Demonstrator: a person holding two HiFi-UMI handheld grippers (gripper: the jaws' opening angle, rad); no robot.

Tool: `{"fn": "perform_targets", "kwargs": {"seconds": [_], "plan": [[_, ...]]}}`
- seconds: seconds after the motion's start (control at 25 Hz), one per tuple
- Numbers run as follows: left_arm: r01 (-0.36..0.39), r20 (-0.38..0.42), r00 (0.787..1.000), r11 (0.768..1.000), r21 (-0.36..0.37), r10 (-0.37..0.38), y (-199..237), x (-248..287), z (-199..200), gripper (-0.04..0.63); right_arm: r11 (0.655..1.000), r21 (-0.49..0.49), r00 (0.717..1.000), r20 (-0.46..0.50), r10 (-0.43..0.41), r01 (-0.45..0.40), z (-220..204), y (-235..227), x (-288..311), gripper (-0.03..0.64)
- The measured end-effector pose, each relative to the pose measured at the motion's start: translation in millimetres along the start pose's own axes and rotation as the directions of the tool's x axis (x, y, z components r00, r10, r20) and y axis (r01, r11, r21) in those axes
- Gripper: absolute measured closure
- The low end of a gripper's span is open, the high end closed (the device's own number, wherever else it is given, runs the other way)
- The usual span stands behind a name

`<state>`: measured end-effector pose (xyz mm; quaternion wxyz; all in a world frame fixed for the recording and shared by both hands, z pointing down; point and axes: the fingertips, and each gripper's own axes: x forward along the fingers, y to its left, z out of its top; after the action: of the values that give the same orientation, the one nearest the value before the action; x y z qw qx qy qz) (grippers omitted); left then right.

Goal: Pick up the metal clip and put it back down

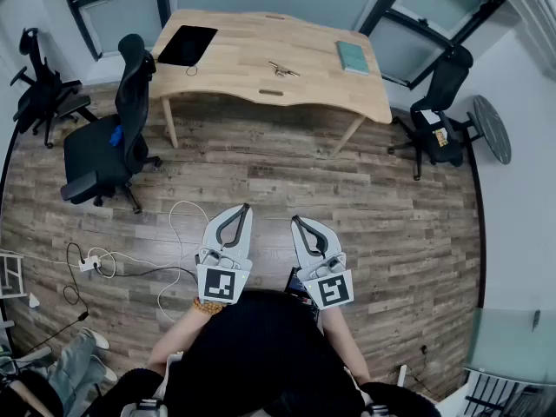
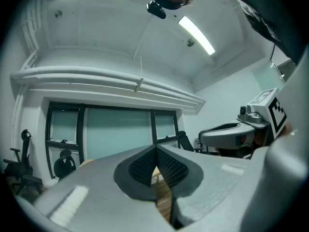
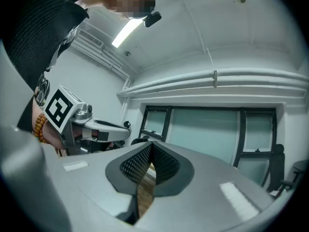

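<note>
Our left gripper (image 1: 242,210) and right gripper (image 1: 297,222) sit at lower centre, jaws pressed together, empty. The metal clip (image 1: 283,69) lies on the desk (image 1: 243,42) at upper centre, well apart: approach comes first

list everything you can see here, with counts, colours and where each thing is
table: one, light wood, far side of the room
metal clip: one, silvery, middle of the table
flat slab, maybe a tablet: one, black, table's left end
book: one, teal, table's right end
office chairs: three, black, two left of the table, one right
cable: white, coiled on the floor at left
left gripper: one, grey, jaws shut, empty, in front of the person
right gripper: one, grey, jaws shut, empty, beside the left one
</note>
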<state>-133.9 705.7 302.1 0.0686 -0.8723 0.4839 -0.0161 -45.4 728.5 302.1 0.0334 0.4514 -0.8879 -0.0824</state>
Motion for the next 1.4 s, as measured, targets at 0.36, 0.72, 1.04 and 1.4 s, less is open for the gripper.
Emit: {"fn": "perform_targets", "kwargs": {"seconds": [0.36,0.72,1.04,1.4], "plan": [[0.019,-0.02,1.0,0.999,-0.042,-0.02,39.0,18.5,-22.0,0.595,0.999,0.032,1.0,-0.019,-0.002,0.002,-11.8,1.8,35.5,0.594],[0.058,-0.074,0.996,0.998,-0.01,-0.058,35.6,122.9,-35.9,0.595,0.994,0.071,0.992,-0.097,-0.076,0.083,-67.1,-109.6,65.7,0.594],[0.048,-0.123,0.991,0.998,0.03,-0.044,38.7,245.2,-41.4,0.595,0.993,0.102,0.994,-0.102,-0.049,0.059,-93.7,-238.9,118.3,0.594],[-0.069,-0.16,0.985,0.998,-0.011,0.067,69.8,337.1,-65.3,0.595,0.991,0.132,0.991,-0.136,-0.011,0.029,-128.2,-343.2,182.2,0.594]]}}
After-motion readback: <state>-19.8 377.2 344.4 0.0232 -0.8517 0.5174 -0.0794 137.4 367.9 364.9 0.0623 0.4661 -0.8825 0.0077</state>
